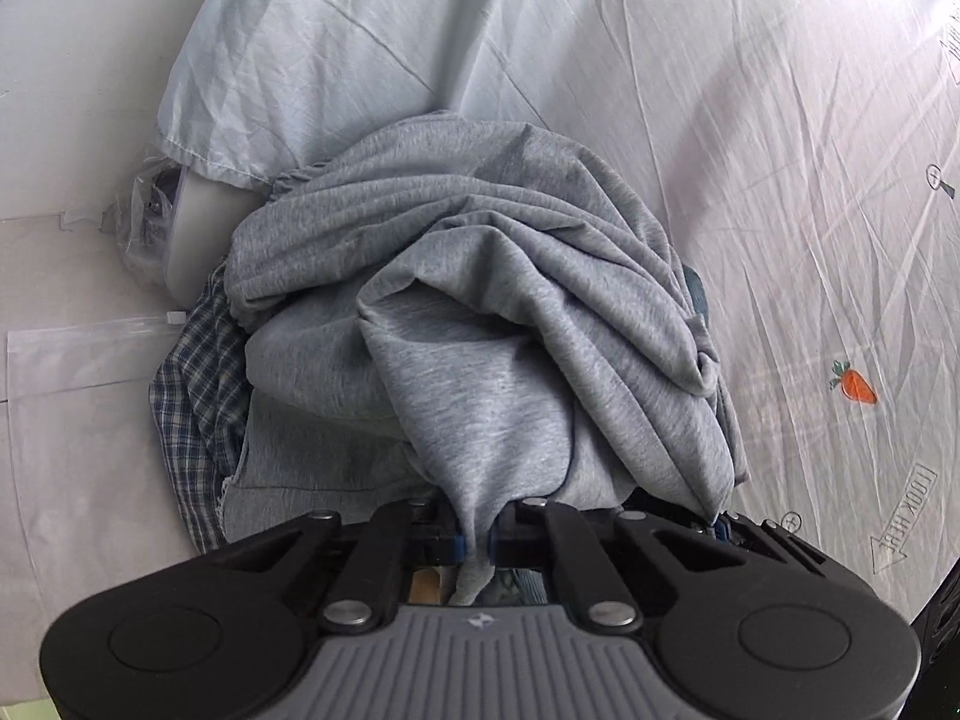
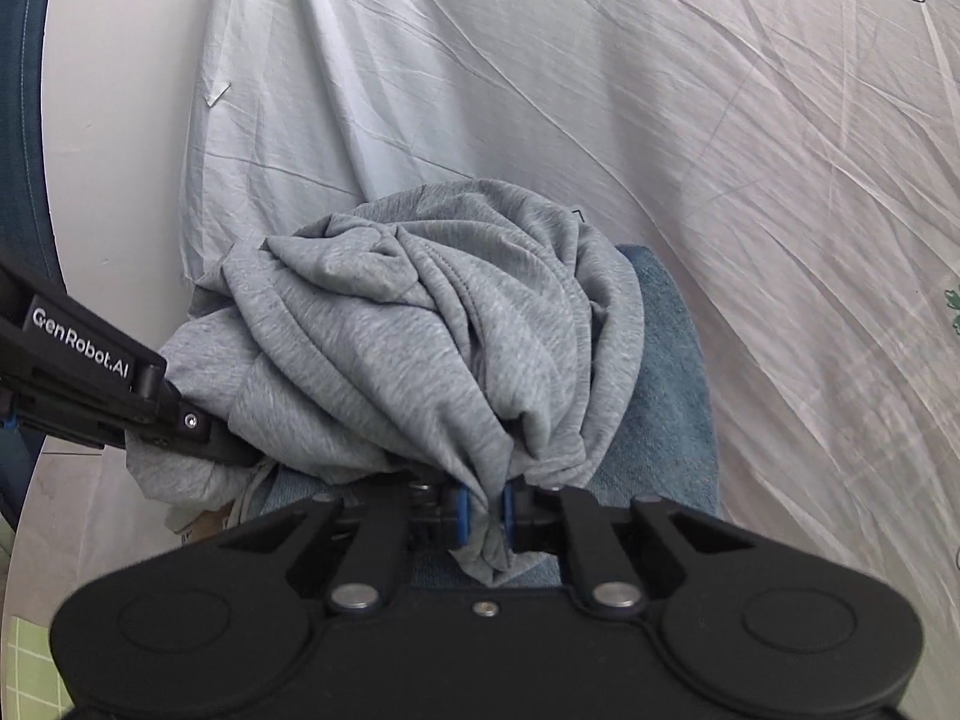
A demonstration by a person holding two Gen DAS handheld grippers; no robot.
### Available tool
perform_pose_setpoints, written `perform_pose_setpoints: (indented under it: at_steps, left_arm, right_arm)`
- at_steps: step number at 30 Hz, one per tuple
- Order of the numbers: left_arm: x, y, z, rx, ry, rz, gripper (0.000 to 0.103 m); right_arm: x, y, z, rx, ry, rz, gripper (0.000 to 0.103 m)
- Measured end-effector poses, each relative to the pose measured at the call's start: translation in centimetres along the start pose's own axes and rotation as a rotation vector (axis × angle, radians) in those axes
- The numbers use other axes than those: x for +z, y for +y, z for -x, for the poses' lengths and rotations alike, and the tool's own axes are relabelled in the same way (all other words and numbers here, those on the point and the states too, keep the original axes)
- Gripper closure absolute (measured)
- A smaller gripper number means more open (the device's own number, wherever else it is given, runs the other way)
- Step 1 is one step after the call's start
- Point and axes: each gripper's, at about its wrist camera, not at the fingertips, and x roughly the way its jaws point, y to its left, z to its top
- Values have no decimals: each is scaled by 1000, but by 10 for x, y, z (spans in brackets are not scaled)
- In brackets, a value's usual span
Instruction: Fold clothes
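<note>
A crumpled grey jersey garment (image 1: 480, 300) hangs bunched from both grippers over a pile of clothes. My left gripper (image 1: 476, 543) is shut on a fold of the grey garment, the cloth pinched between its blue pads. My right gripper (image 2: 483, 510) is shut on another bunched edge of the same garment (image 2: 432, 324). The left gripper's black body (image 2: 108, 390) shows at the left of the right wrist view, touching the cloth. Most of the garment's shape is hidden in folds.
A blue plaid garment (image 1: 198, 384) and blue denim (image 2: 666, 372) lie under the grey one. A wrinkled white sheet (image 1: 780, 180) with a carrot print (image 1: 855, 384) covers the surface. A pale blue cloth (image 1: 336, 48) lies behind. Clear plastic bags (image 1: 78, 360) lie at the left.
</note>
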Motion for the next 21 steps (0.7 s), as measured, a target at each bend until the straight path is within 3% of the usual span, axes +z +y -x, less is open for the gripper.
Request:
perform_pose_setpoints:
  at_steps: [11, 15, 21]
  left_arm:
    - [-87, -24, 58, -41, 63, -104, 97]
    - [-161, -44, 57, -43, 187, -206, 97]
    - [-279, -75, 53, -43, 384, -363, 97]
  right_arm:
    - [-63, 0, 108, -109, -91, -194, 94]
    - [-108, 0, 150, -189, -59, -241, 94]
    - [-223, -22, 217, -321, 101, -439, 94]
